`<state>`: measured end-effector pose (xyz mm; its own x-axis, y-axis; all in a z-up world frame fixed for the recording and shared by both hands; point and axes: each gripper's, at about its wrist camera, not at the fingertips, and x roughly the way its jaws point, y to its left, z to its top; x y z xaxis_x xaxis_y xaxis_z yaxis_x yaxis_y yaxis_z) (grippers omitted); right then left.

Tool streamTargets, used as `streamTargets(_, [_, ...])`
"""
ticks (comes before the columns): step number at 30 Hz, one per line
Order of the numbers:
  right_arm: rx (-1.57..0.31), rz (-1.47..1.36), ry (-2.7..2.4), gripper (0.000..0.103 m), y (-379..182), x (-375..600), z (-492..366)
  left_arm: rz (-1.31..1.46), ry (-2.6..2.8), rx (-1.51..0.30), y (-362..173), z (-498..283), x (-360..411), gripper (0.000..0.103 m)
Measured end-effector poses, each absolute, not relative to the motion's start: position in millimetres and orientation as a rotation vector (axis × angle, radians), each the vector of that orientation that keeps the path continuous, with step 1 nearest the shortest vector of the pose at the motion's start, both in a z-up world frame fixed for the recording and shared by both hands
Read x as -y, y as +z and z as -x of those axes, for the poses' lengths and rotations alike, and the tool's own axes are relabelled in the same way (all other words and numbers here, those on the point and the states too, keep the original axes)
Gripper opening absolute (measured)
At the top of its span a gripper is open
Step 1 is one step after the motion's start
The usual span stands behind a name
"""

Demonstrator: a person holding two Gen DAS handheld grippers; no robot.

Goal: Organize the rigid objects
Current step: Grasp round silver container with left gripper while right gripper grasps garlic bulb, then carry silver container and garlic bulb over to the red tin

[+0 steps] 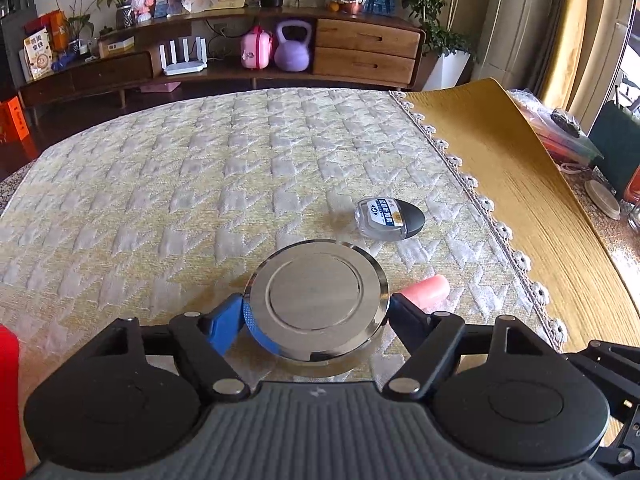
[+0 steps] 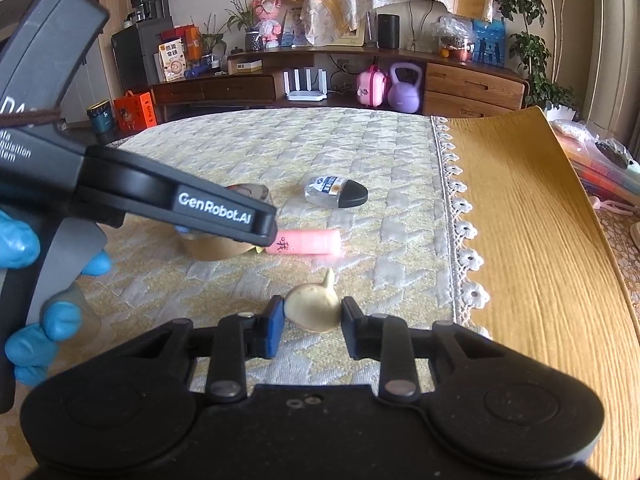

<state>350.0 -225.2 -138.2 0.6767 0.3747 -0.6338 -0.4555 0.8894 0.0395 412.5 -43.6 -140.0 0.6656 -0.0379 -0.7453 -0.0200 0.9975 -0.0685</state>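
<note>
Left wrist view: the left gripper [image 1: 316, 312] has its jaws closed against the rim of a round steel lid [image 1: 316, 298], one finger on each side, held just above the quilted cloth [image 1: 200, 184] covering the bench. A pink cylinder [image 1: 426, 289] lies just beyond the right finger; a clear bottle with a dark cap [image 1: 390, 221] lies farther out, on its side.

Right wrist view: the right gripper [image 2: 312, 316] has its jaws closed part-way on a cream garlic-shaped object [image 2: 312, 310] — both fingers touch its sides. The pink cylinder [image 2: 306, 242] and the bottle [image 2: 335, 191] lie beyond on the cloth, near a yellow mat [image 2: 540, 240].
</note>
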Motion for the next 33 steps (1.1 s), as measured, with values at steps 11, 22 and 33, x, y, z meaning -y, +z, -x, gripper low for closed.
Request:
streamTargets(11, [-0.666,0.122,0.486,0.029,-115.7,223.9,-328.5,0.067,0.010,-0.823,-123.9,-385.8,25.7,0.078])
streamTargets(22, [-0.643,0.153,0.529,0.029,-93.1,212.8,-292.8,0.098,0.014,-0.795,-96.5,-341.3,-6.0,0.077])
streamTargets(33, [-0.614,0.182,0.614,0.029,-62.6,189.6,-252.4,0.153,0.017,-0.805,-73.6,-286.8,-41.9,0.077])
